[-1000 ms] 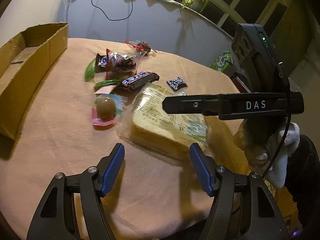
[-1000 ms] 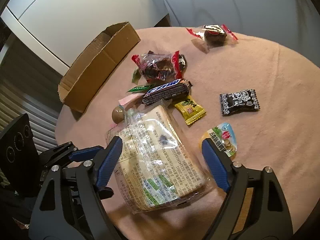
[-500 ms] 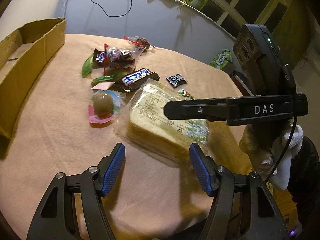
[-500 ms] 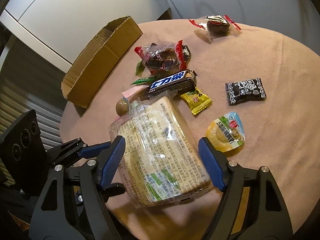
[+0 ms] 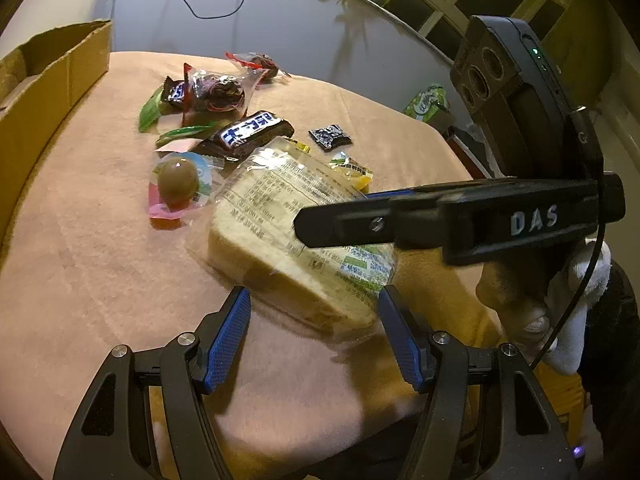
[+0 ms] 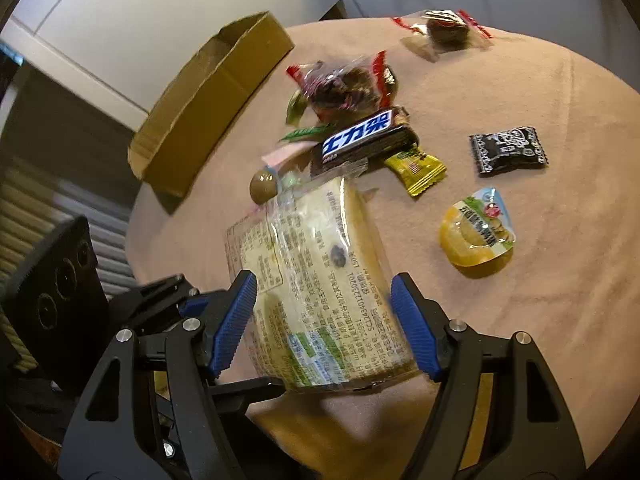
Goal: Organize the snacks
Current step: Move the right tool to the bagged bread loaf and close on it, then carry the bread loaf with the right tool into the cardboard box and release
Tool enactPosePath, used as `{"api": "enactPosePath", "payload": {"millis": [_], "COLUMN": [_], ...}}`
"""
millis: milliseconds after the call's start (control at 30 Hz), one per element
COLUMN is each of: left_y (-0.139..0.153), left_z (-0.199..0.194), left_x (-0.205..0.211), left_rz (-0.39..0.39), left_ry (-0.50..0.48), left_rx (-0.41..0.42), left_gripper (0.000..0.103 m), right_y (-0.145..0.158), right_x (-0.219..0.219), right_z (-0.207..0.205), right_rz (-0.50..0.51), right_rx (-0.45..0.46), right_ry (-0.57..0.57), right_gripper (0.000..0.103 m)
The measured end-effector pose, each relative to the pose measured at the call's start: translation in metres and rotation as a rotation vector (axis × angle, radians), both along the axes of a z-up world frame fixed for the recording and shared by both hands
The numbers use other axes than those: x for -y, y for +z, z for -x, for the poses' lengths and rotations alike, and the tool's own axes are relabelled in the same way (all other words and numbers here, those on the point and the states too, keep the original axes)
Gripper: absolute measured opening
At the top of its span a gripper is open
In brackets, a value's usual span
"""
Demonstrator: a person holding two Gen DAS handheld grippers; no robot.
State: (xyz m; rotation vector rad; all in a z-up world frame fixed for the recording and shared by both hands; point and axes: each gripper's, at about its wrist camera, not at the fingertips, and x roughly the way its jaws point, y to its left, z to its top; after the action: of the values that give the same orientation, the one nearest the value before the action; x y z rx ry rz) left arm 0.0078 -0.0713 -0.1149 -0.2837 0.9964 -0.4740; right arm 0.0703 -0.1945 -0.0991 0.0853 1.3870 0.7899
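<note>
Closing around the bread (image 6: 320,280), the right gripper (image 6: 324,320) has its jaws on both sides of the bag, not squeezing yet. The left gripper (image 5: 316,340) waits, jaws wide apart, at the bread's near end. The box (image 6: 212,96) sits at 11 o'clock.

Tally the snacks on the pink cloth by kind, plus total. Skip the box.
Bagged sliced bread: 1
Chocolate bars, big and mini: 2
Clear-wrapped dark cakes: 2
Yellow jelly cup: 1
Packed brown egg: 1
Small packets, black, yellow, two green, pink: 5
Total: 12
</note>
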Motion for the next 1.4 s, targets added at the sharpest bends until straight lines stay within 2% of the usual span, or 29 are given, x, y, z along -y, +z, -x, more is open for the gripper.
{"api": "enactPosePath", "payload": {"millis": [133, 367, 700, 1000, 1400], "left_y": [0.002, 0.008, 0.039, 0.064, 0.077], "left_z": [0.001, 0.004, 0.009, 0.004, -0.002], "left_x": [0.006, -0.005, -0.038, -0.079, -0.137], "left_rz": [-0.009, -0.018, -0.026, -0.044, -0.068], "left_ry": [-0.018, -0.003, 0.056, 0.133, 0.242], "left_rx": [0.015, 0.046, 0.145, 0.226, 0.270], "left_gripper": [0.064, 0.062, 0.062, 0.062, 0.062], "right_y": [-0.006, 0.005, 0.036, 0.068, 0.083], "right_x": [-0.001, -0.008, -0.037, -0.083, -0.156], "right_z": [-0.004, 0.006, 0.006, -0.008, -0.030], "right_rz": [-0.007, 0.012, 0.004, -0.045, -0.091], "right_rx": [-0.028, 0.007, 0.068, 0.126, 0.147], "right_ry": [-0.025, -0.048, -0.038, 0.005, 0.085], "right_gripper": [0.072, 0.061, 0.058, 0.058, 0.058]}}
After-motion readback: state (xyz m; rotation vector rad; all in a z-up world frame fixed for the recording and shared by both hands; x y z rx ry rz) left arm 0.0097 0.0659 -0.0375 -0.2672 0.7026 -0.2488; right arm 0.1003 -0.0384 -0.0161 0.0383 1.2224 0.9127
